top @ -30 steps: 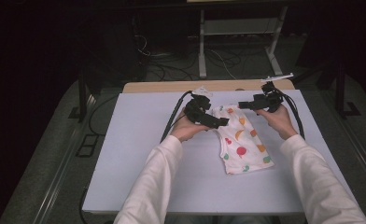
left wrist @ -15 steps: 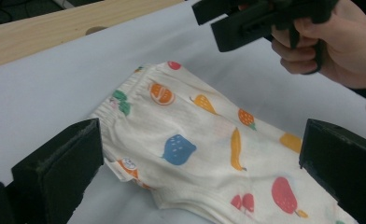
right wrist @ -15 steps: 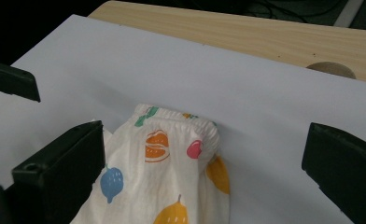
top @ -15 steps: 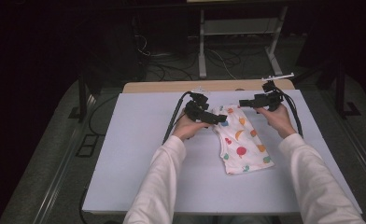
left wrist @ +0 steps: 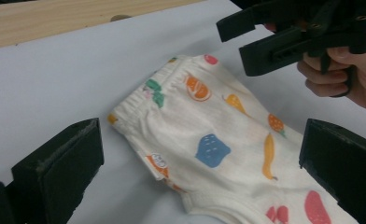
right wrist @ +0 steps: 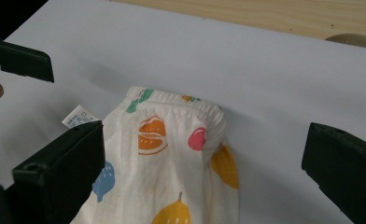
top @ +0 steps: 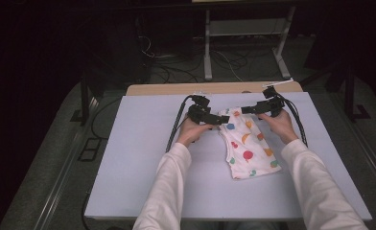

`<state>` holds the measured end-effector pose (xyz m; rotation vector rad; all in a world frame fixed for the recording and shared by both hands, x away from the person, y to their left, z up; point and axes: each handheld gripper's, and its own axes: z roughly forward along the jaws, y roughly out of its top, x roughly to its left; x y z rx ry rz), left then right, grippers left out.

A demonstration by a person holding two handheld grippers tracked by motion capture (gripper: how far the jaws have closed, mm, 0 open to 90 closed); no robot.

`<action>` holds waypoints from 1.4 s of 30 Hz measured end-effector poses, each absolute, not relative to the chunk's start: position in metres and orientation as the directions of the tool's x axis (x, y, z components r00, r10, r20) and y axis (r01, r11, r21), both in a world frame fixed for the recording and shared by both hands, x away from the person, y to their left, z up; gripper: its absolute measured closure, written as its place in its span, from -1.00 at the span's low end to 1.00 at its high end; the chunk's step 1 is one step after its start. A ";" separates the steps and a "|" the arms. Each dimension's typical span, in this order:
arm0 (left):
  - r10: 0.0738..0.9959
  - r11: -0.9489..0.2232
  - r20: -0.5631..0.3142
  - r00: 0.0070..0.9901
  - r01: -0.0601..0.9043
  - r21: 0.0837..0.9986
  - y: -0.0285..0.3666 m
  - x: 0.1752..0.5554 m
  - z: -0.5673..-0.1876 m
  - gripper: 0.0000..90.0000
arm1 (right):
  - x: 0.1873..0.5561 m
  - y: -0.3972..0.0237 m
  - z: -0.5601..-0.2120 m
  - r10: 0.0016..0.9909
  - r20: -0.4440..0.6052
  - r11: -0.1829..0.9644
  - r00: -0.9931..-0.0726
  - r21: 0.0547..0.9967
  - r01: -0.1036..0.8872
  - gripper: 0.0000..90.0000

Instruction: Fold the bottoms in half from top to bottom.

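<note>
A small white garment point(top: 248, 146) printed with coloured fruit lies flat on the white table cover point(top: 143, 143), its elastic waistband point(left wrist: 146, 100) at the far end. My left gripper point(top: 221, 120) is open at the waistband's left corner, its jaws wide apart on either side of the cloth point(left wrist: 202, 140). My right gripper point(top: 248, 109) is open just over the waistband's far right corner point(right wrist: 207, 140), nothing between its jaws. A sewn label point(right wrist: 80, 116) sticks out at the garment's side. The right gripper point(left wrist: 235, 44) hangs just above the cloth in the left gripper view.
A strip of bare wooden tabletop point(top: 215, 88) shows past the cover's far edge. Black cables point(top: 176, 124) trail from both grippers across the cover. Dark floor with cables and a stand's metal legs point(top: 207, 52) lies behind the table.
My left gripper has drawn back slightly to the left, uncovering the garment's top edge. The right gripper has barely moved.
</note>
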<state>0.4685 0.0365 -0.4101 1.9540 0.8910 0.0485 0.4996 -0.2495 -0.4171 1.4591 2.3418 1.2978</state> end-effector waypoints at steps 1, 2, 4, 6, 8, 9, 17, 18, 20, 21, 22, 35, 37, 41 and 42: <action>0.606 -0.279 -0.321 0.728 0.572 0.772 0.037 0.470 -0.412 -1.00 | 0.500 -0.249 -0.418 0.773 0.337 0.182 -0.538 0.693 0.697 -1.00; 0.608 -0.278 -0.323 0.725 0.576 0.769 0.037 0.471 -0.414 -1.00 | 0.501 -0.249 -0.420 0.772 0.344 0.180 -0.534 0.689 0.703 -0.97; 0.613 -0.273 -0.332 0.716 0.587 0.762 0.037 0.473 -0.417 -1.00 | 0.502 -0.250 -0.422 0.765 0.351 0.180 -0.539 0.687 0.704 -0.90; 0.620 -0.250 -0.352 0.701 0.602 0.758 0.038 0.476 -0.421 -1.00 | 0.504 -0.250 -0.426 0.765 0.368 0.171 -0.529 0.675 0.717 -0.90; 0.625 -0.234 -0.366 0.690 0.613 0.755 0.039 0.479 -0.425 -1.00 | 0.505 -0.251 -0.428 0.764 0.383 0.161 -0.520 0.667 0.727 -0.88; 0.625 -0.228 -0.373 0.686 0.618 0.753 0.039 0.480 -0.427 -1.00 | 0.506 -0.251 -0.429 0.764 0.387 0.156 -0.516 0.665 0.730 -0.88; 0.627 -0.251 -0.392 0.673 0.651 0.717 0.032 0.484 -0.446 -0.99 | 0.508 -0.249 -0.438 0.766 0.393 0.167 -0.508 0.642 0.748 -0.86; 0.624 -0.258 -0.390 0.677 0.650 0.715 0.031 0.484 -0.448 -0.99 | 0.508 -0.250 -0.440 0.765 0.398 0.166 -0.506 0.637 0.753 -0.85; 0.621 -0.258 -0.396 0.677 0.653 0.712 0.028 0.484 -0.450 -0.99 | 0.509 -0.251 -0.443 0.769 0.403 0.160 -0.496 0.629 0.761 -0.84; 0.620 -0.257 -0.399 0.676 0.655 0.710 0.027 0.484 -0.451 -0.99 | 0.510 -0.251 -0.444 0.769 0.407 0.157 -0.492 0.626 0.764 -0.82; 0.615 -0.258 -0.402 0.678 0.655 0.710 0.026 0.484 -0.452 -0.94 | 0.510 -0.252 -0.446 0.768 0.412 0.154 -0.490 0.623 0.767 -0.80; 0.631 -0.218 -0.433 0.644 0.683 0.697 0.025 0.487 -0.459 -0.39 | 0.507 -0.255 -0.450 0.799 0.366 0.180 -0.477 0.610 0.771 -0.14; 0.628 -0.202 -0.451 0.634 0.693 0.692 0.025 0.487 -0.461 -0.36 | 0.506 -0.256 -0.451 0.789 0.379 0.179 -0.484 0.611 0.771 -0.02; 0.636 -0.183 -0.459 0.620 0.699 0.691 0.025 0.489 -0.462 -0.22 | 0.503 -0.255 -0.453 0.778 0.368 0.200 -0.510 0.624 0.755 0.08; 0.641 -0.178 -0.462 0.613 0.704 0.688 0.025 0.489 -0.462 -0.17 | 0.502 -0.255 -0.453 0.773 0.369 0.204 -0.517 0.627 0.752 0.12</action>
